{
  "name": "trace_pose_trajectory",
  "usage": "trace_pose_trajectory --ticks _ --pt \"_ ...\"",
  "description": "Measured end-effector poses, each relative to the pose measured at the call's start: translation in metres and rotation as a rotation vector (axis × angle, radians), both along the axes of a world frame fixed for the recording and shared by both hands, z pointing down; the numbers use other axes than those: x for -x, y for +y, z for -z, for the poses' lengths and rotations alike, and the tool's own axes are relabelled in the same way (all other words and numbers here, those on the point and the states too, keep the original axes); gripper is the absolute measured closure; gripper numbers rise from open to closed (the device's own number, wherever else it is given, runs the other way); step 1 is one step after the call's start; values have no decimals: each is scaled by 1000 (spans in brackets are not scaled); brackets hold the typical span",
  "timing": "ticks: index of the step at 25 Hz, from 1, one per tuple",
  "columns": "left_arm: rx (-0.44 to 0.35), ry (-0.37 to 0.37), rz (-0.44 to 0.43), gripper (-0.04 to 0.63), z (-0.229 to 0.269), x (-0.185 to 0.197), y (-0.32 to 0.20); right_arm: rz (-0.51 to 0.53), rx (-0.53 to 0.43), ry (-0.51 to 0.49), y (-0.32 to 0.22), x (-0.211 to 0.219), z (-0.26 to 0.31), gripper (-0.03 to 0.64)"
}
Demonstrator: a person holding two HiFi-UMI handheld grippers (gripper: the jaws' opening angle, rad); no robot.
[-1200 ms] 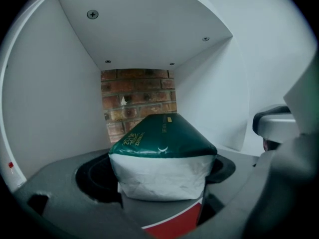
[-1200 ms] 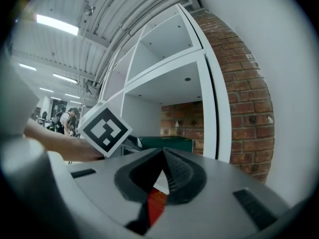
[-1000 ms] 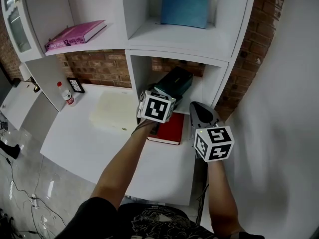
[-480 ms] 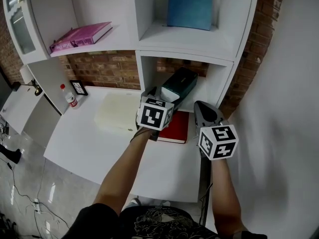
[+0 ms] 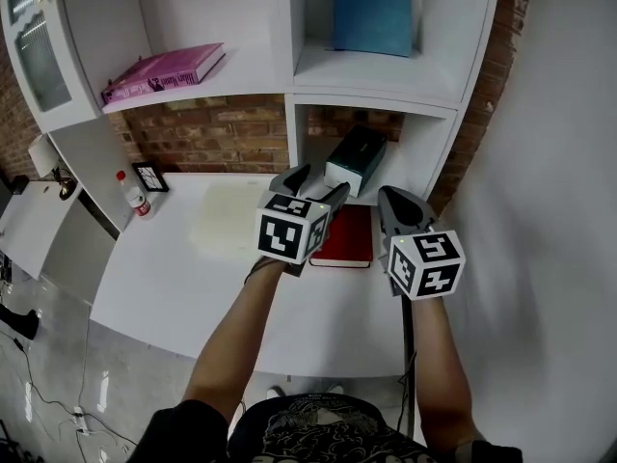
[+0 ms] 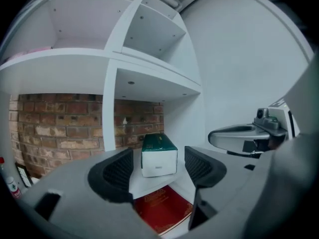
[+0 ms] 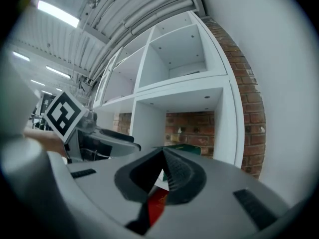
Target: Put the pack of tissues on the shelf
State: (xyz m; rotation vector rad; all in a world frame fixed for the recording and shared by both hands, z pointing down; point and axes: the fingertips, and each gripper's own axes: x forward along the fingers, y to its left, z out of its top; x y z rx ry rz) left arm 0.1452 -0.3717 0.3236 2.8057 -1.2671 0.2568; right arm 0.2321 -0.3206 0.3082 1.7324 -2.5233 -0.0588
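Head view: the pack of tissues lies in the lower right compartment of the shelf, lengthwise, with its white end facing the front edge of that board. A red book lies on the worktop at its back right corner, just in front of and below the pack.

Left claw: jaws apart and empty. They have just been closing part-way, with nothing between the pads. In the left gripper view the pack appears in the gap between the jaws, but it stands beyond the tips, clear of both pads. No contact is observed.

Right claw: jaws together, with nothing held. It hangs over the right edge of the worktop, beside the left claw and apart from the pack.

Assessment of step: placement appears complete. The pack rests on the shelf unsupported by either claw, so the step in hand is judged to be release and retreat.

Next move, as a judgement: no further grasp seems required. Both claws need only draw back over the worktop, keeping above the red book and clear of the compartment's upright walls so that the pack is not nudged. The pack sits slightly askew to the side walls. Squaring it would be optional.
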Motion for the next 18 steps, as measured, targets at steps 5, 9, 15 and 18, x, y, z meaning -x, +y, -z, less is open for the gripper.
trace_pose_trajectory --ticks 5,9,15,18 --pt "-35 -19 -4 350 3 37 14 -27 -17 -7 7 14 9 614" --pt "-66 -62 11 426 1 68 20 -36 -21 -7 12 27 11 614" --pt "-111 -76 39 581 7 101 23 -41 -25 7 18 39 13 614" --pt "-116 -63 53 586 7 110 22 -44 -23 20 19 43 12 614"
